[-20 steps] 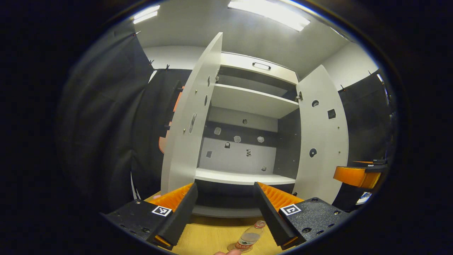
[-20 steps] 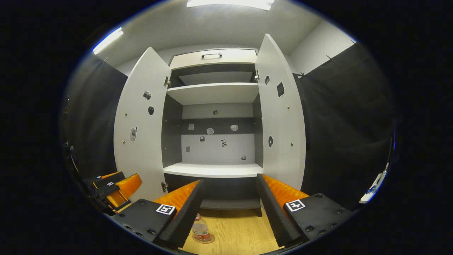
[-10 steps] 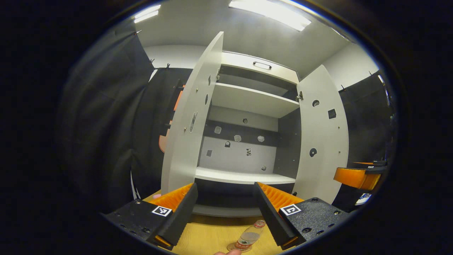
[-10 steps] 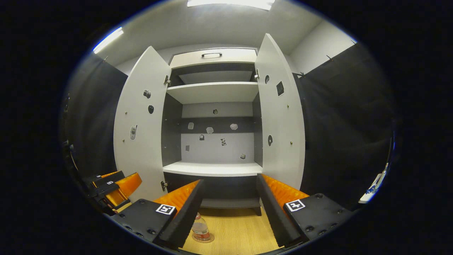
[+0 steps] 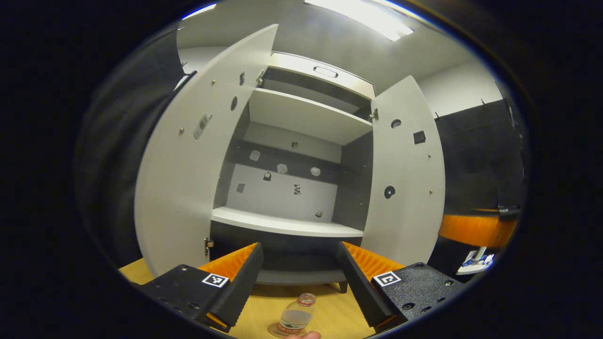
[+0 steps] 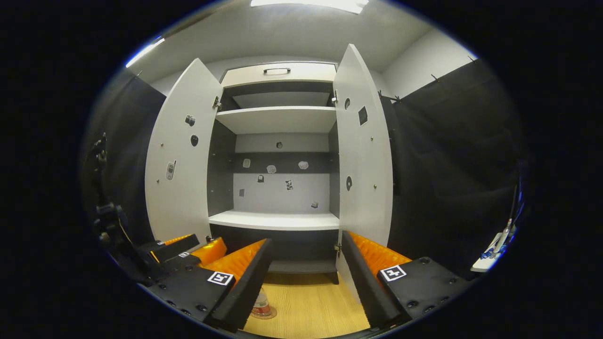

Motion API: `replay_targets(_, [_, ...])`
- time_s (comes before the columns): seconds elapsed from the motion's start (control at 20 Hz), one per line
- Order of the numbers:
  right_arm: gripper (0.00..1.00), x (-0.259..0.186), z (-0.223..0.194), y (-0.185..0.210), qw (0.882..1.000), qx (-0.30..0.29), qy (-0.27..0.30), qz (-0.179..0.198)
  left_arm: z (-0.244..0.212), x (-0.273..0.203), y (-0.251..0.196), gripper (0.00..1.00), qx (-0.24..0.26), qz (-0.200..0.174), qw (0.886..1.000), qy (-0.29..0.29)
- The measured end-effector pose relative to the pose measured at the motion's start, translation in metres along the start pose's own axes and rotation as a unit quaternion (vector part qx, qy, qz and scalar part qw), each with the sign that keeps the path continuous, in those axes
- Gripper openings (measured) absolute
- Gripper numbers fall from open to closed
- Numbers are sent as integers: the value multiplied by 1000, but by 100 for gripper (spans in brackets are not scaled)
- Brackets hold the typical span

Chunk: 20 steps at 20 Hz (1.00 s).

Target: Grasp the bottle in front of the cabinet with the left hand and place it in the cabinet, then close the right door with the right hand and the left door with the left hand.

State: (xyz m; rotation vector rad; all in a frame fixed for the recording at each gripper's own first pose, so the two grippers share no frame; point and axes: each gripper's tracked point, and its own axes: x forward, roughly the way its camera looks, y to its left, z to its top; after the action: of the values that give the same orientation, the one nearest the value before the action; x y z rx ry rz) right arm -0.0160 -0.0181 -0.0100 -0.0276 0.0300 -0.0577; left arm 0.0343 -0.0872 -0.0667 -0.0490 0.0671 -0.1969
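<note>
A small clear bottle with a red label stands on the wooden floor in front of the white cabinet. It shows low between the fingers of my left gripper, which is open and apart from it. Both cabinet doors stand open: the left door and the right door. In the right gripper view my right gripper is open and holds nothing. The bottle peeks out beside its left finger. The left gripper shows at lower left there.
The cabinet has a lower shelf and an upper shelf, both bare, with a drawer on top. The right gripper shows as an orange blur at the right of the left gripper view. A fingertip shows at the bottom edge.
My left gripper has swung right and nearer to the cabinet, so the bottle now sits between its fingers and the left door shows its inner face. The right gripper shifted slightly right.
</note>
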Motion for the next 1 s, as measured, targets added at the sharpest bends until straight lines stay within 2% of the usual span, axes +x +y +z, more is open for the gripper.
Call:
replay_targets(0.1, [97,-4,-1,-5,1000,-6,3,-8,-34,10,-13,96,18,-11,1000,12])
replay_targets(0.4, [97,-12,-8,-13,999,-17,17,-21,-135,27,-3,96,56,17,997,58])
replay_targets(0.55, [97,-13,-15,-14,999,-16,28,-24,-183,19,-2,96,63,14,992,106])
replay_targets(0.8, [97,-9,-31,-6,999,-8,51,-14,-220,12,1,96,59,16,990,127])
replay_targets(1.0, [97,-7,-33,-5,998,-10,56,-4,-242,4,11,96,67,35,988,132])
